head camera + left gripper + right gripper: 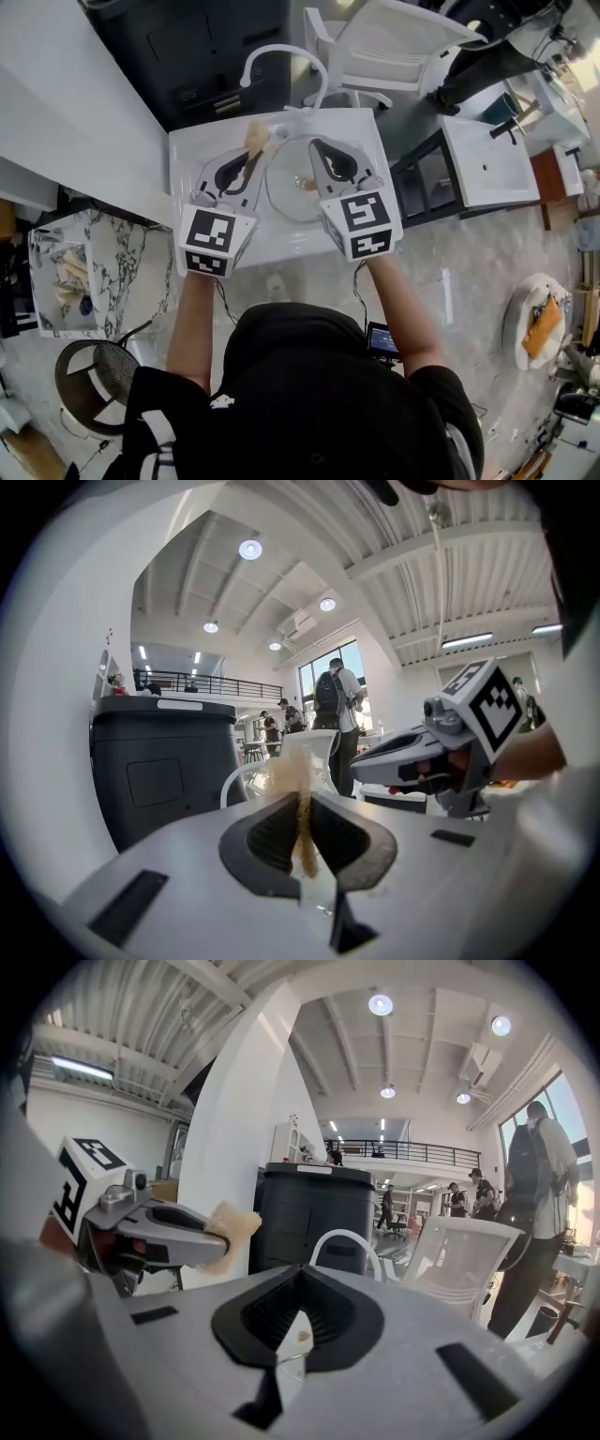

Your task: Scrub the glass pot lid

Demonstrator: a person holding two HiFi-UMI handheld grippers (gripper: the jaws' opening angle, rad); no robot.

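The white counter point(281, 246) with its sunken basin fills the middle of the head view, and the curved white faucet point(281, 47) rises at its far edge. Behind the faucet stands a black bin point(187, 47), with a white chair point(394, 47) beyond the faucet to the right.

The glass pot lid point(286, 187) sits over the basin just in front of the faucet. It is tilted, so it reads as a tall oval between the two grippers.

The right gripper point(319, 150) reaches in front of the faucet and slightly to its right, overlapping the lid's right edge. Its jaws are clenched tight, with a pale glassy sliver and a thin metal rim line showing low between them.

The left gripper point(248, 159) points toward the faucet's left foot. It is clamped on a tan sponge point(256, 138), which sticks out past the jaw tips, just left of the lid's far rim.
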